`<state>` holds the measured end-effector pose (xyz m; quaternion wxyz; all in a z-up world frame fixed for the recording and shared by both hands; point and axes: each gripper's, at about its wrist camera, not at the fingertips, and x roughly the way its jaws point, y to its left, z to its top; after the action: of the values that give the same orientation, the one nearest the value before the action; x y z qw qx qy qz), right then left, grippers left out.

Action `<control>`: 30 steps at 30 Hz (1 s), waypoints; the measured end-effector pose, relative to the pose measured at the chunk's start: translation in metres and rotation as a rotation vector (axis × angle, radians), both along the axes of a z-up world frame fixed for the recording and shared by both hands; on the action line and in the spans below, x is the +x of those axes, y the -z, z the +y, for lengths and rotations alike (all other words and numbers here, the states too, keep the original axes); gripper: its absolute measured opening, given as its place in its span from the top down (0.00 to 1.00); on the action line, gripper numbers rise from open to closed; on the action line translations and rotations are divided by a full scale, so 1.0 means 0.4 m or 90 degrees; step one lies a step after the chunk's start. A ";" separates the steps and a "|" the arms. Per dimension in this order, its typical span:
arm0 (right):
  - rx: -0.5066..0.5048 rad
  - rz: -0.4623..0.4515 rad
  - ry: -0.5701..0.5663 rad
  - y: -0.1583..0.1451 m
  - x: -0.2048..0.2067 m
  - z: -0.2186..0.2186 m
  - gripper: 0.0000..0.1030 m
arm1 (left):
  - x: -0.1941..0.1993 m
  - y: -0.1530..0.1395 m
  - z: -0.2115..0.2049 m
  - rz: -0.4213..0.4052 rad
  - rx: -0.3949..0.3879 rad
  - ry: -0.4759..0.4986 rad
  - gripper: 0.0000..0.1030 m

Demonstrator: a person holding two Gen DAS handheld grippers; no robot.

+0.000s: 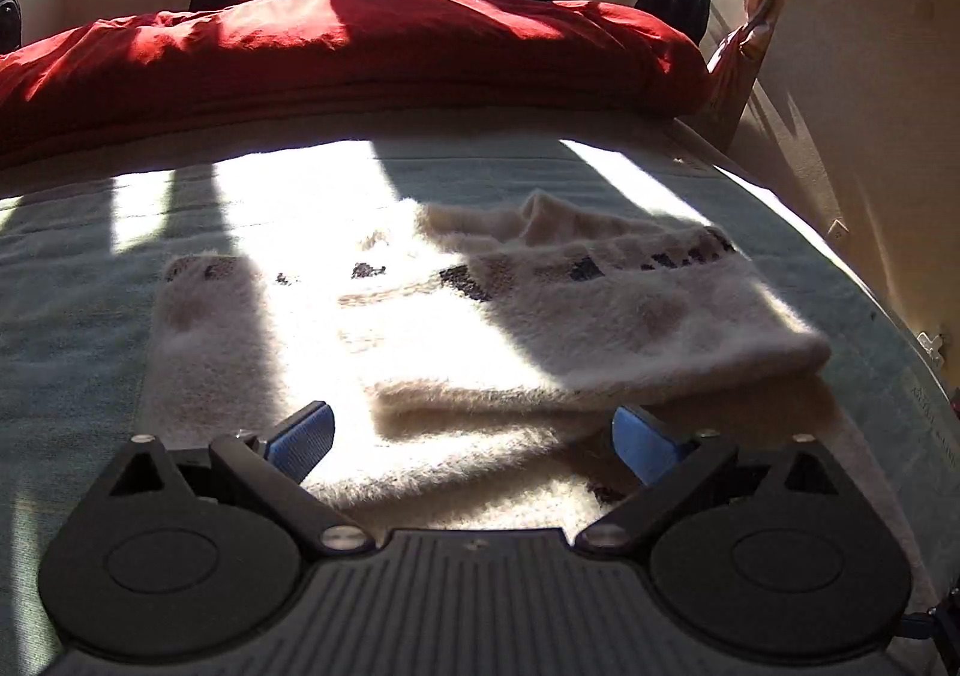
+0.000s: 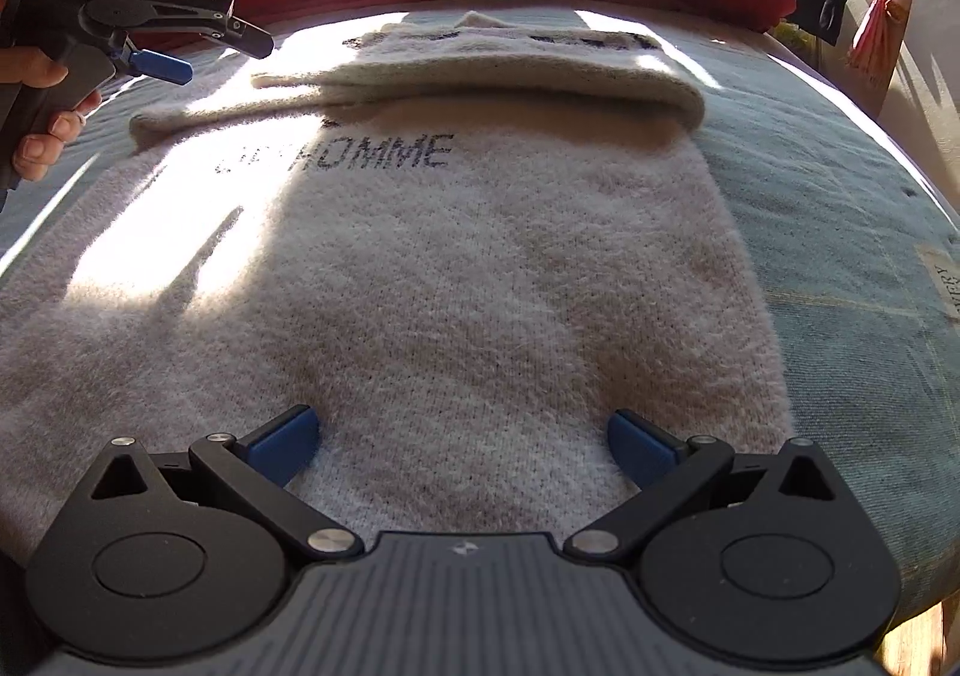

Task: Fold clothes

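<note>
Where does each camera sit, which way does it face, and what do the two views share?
Left wrist: rides the left tool, low over the cream sweater, facing the red duvet; only its open blue fingers show.
Right wrist: rides the right tool above the sweater's lower body, facing the same way; shows its open fingers, plus a hand holding the left tool.
Shared: sweater, folded sleeve, duvet, bed.
</note>
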<state>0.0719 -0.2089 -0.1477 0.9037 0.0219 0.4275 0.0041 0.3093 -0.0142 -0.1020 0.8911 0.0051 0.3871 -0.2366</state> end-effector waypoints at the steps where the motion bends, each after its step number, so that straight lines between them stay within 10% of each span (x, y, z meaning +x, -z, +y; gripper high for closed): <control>1: -0.002 -0.001 0.000 0.000 0.000 0.001 0.00 | 0.007 -0.003 -0.035 -0.001 -0.011 0.016 0.04; 30: 0.010 -0.094 -0.004 -0.060 0.001 -0.045 0.00 | -0.002 0.019 -0.447 0.051 -0.082 0.258 0.04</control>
<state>0.0724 -0.2269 -0.1237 0.9326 0.0274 0.3596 0.0115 0.3084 -0.1930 -0.1098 0.8078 0.0166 0.3972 -0.4351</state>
